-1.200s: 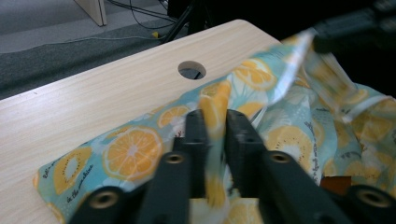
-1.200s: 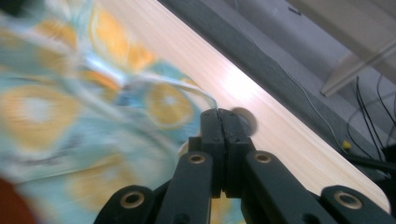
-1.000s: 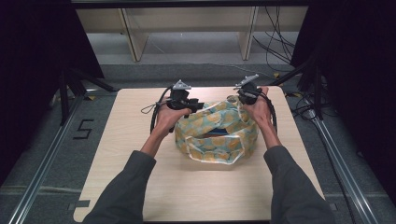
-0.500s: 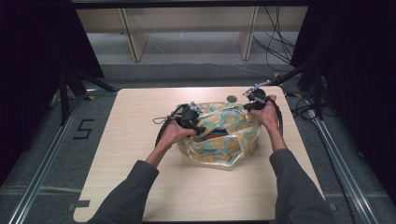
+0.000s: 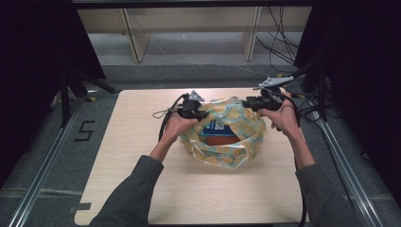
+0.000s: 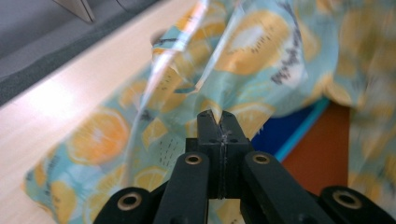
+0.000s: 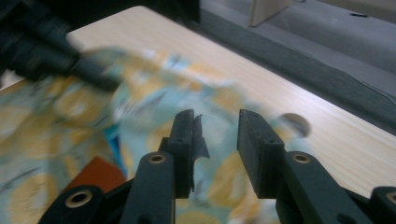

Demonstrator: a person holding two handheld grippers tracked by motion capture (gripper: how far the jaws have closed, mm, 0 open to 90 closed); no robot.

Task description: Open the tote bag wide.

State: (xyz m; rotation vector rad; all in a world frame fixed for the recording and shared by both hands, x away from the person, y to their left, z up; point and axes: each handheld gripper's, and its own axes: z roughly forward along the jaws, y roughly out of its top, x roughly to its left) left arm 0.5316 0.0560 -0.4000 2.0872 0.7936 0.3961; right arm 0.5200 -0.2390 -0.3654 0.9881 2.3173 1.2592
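Note:
A light-blue bag with an orange citrus print (image 5: 227, 146) sits in the middle of the wooden table (image 5: 142, 156), its mouth spread wide. Inside lies a flat blue and red-brown thing (image 5: 218, 135). My left gripper (image 5: 203, 115) is at the bag's left rim; its jaws have just closed and its tips (image 6: 217, 114) pinch the printed bag (image 6: 252, 42). My right gripper (image 5: 246, 103) is at the far right rim. Its jaws (image 7: 215, 116) have just been opening and stand apart, with the blurred bag (image 7: 154, 93) just beyond them and nothing pressed.
A small round grey thing (image 7: 294, 122) lies on the table beyond the bag, near the far edge. Cables (image 5: 307, 101) trail off the table's right side. Wooden shelf legs (image 5: 137, 38) stand on the floor behind the table.
The left gripper moved in onto the bag's left rim and shut there. The right gripper shifted right and up at the far rim and opened. The bag's mouth now gapes, showing the flat thing inside.

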